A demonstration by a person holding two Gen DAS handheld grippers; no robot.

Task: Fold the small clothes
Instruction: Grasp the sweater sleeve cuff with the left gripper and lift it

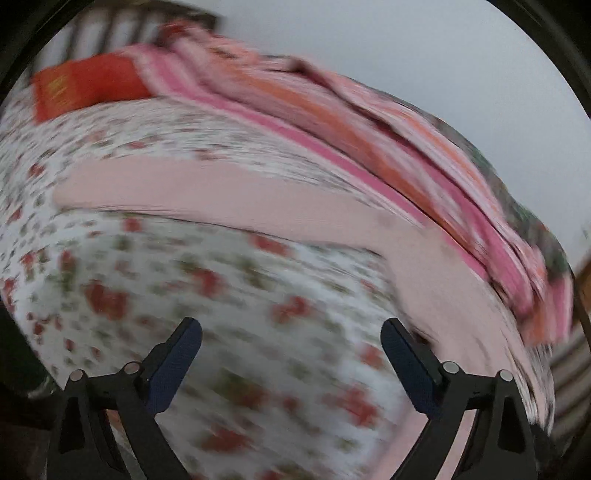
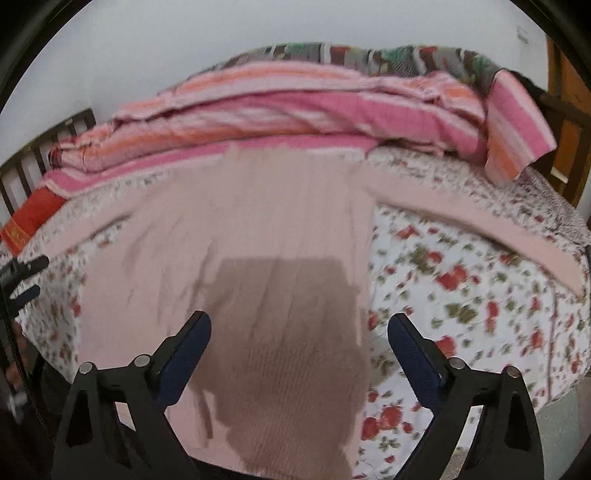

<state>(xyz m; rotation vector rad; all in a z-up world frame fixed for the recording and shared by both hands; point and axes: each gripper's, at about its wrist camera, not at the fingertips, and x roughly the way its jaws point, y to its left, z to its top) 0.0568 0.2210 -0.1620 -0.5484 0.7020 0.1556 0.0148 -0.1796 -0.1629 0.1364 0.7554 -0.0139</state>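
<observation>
A floral bedsheet (image 2: 461,280) covers the bed, with a striped pink blanket (image 2: 295,107) heaped at twelve o'clock against a pale wall (image 2: 184,33). The pink garment (image 2: 258,229) lies flat on the sheet. The right gripper (image 2: 299,345) hangs over it, jaws apart. The left gripper (image 1: 291,350), also spread, hovers over sheet; its blurred view alone shows the red pillow (image 1: 85,86) fully, at ten o'clock.

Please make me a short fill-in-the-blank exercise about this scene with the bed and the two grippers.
1. The pink garment lies spread on the ____ bedsheet.
2. Both the left gripper and the right gripper are ____.
3. The red box is beside the ____ blanket.

Missing words: floral; open; striped
</observation>
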